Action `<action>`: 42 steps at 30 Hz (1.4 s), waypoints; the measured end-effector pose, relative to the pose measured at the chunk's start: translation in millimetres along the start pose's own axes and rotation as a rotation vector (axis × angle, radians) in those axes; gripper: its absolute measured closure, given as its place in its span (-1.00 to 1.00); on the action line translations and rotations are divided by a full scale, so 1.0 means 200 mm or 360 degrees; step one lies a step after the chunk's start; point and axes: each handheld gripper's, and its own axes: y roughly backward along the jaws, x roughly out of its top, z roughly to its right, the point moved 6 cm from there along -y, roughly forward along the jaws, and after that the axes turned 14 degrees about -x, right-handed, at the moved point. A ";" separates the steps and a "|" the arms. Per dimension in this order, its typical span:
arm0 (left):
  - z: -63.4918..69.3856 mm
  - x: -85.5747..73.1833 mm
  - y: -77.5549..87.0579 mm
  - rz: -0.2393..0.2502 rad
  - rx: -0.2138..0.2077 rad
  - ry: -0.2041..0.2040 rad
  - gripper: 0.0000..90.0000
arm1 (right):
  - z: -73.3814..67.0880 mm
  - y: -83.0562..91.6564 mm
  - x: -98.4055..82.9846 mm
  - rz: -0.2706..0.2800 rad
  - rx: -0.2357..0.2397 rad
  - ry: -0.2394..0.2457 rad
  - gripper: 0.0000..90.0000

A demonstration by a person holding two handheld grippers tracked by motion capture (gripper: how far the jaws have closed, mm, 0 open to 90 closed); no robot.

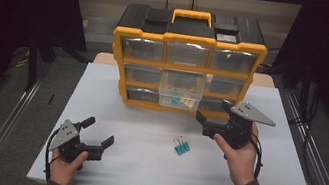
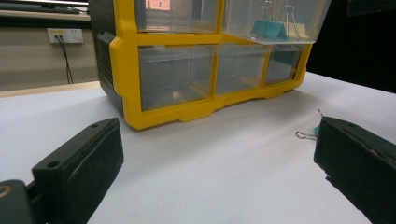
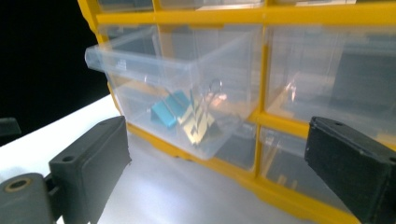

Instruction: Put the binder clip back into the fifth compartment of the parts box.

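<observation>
Right tongs (image 1: 209, 113) open, teal binder clip (image 1: 181, 147) below-left, apart

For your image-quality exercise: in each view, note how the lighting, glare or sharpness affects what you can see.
High view: dim and soft, with black corners; the teal binder clip reads small. Left gripper view: brighter, the yellow cabinet sharp, the near jaws slightly soft. Right gripper view: glare on the open clear drawer blurs the clips inside.

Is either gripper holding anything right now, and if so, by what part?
Nothing is held. The left gripper and right gripper both have open, empty jaws; the teal binder clip lies alone on the table.
</observation>
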 end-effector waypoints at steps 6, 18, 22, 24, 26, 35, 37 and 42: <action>0.00 0.00 0.00 -0.0005 -0.0008 -0.0006 -0.97 | -0.02 -0.01 -0.08 -0.0049 0.0030 0.0022 -0.92; 0.00 0.00 0.00 0.0001 0.0000 -0.0002 -0.97 | -0.09 -0.04 -0.25 -0.0181 0.0078 0.0051 -0.93; 0.01 0.00 0.00 0.0020 -0.0010 0.0016 -0.97 | -0.12 -0.05 -0.30 -0.0218 0.0100 0.0099 -0.93; 0.00 0.00 0.00 0.0021 -0.0009 0.0016 -0.97 | -0.14 -0.06 -0.32 -0.0252 0.0116 0.0096 -0.93; 0.00 0.00 0.00 0.0020 -0.0008 0.0017 -0.97 | -0.15 -0.07 -0.34 -0.0281 0.0126 0.0106 -0.92; 0.00 0.00 0.00 0.0002 -0.0001 -0.0004 -0.97 | -0.20 -0.10 -0.43 -0.0428 0.0151 0.0174 -0.83; 0.00 0.00 0.00 0.0001 -0.0011 -0.0007 -0.97 | -0.20 -0.10 -0.45 -0.0447 0.0134 0.0198 -0.77; 0.00 0.00 0.00 0.0000 0.0000 0.0002 -0.97 | -0.20 -0.12 -0.50 -0.0532 0.0129 0.0204 -0.60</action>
